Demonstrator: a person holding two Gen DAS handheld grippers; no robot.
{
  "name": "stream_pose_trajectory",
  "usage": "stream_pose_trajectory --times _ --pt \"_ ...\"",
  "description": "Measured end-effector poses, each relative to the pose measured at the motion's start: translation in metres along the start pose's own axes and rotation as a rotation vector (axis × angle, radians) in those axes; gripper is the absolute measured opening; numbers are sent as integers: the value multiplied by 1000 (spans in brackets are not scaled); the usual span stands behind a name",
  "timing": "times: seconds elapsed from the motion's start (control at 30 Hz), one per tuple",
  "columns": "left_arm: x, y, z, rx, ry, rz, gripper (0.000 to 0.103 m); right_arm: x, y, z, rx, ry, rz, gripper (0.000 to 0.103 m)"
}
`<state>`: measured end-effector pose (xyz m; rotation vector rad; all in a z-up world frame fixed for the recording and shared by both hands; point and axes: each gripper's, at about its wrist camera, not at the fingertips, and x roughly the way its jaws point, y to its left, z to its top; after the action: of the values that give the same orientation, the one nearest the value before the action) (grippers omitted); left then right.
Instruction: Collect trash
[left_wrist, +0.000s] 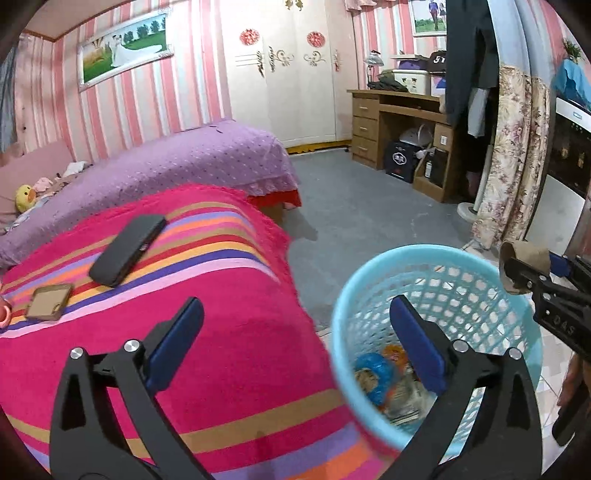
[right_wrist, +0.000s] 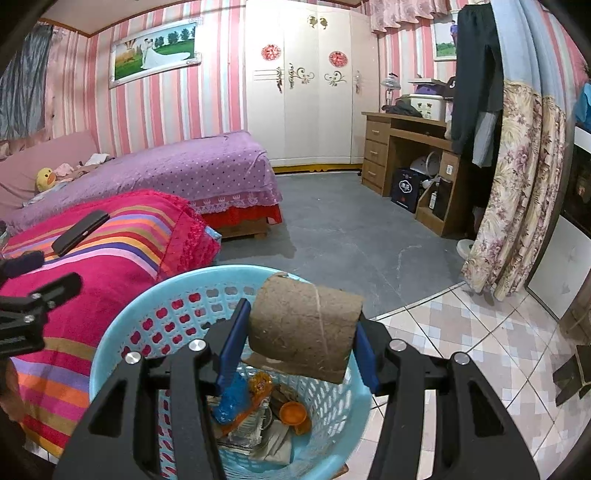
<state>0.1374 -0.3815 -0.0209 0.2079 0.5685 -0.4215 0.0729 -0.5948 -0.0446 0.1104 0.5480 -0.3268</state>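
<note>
Light, stiff but crushable, the cardboard tube is clamped across its ends by the right tool just above the blue mesh wastebasket beside the bed, a gentle hold that suits it, while the left tool gapes wide and empty.

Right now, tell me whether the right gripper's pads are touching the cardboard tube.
Touching. The right wrist view shows both blue pads pressed against the ends of the cardboard tube, held above the blue basket.

A rough brown cardboard tube hangs over a glossy blue plastic lattice basket.
</note>
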Motion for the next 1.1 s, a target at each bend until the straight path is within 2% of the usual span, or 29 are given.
stream_pose_trajectory --times 0.13,0.2,0.27,0.37,0.47,0.57,0.73,1.0,1.1 --pt "-11 20 -5 -25 -5 20 97 10 11 1 1 23 1 55" --pt "-16 27 -6 -29 2 20 97 11 14 1 5 23 -8 85" --pt "-22 35 -8 -29 2 31 97 9 18 2 -5 22 -18 87" --pt "-35 51 -11 -49 3 37 97 0 22 4 12 16 -56 98" --pt "-54 71 -15 -71 -10 47 97 -18 28 7 66 -14 -38 98" --pt "-81 94 -22 -84 -40 80 97 -44 45 13 107 -84 -21 99" --pt "-129 134 -41 -90 -74 117 97 -83 97 18 91 -146 32 99" --pt "-176 187 -93 -122 -51 180 98 -134 189 -33 -1 -133 135 99" --pt "-191 200 -118 -119 -68 242 98 -146 210 -48 -15 -121 180 99"
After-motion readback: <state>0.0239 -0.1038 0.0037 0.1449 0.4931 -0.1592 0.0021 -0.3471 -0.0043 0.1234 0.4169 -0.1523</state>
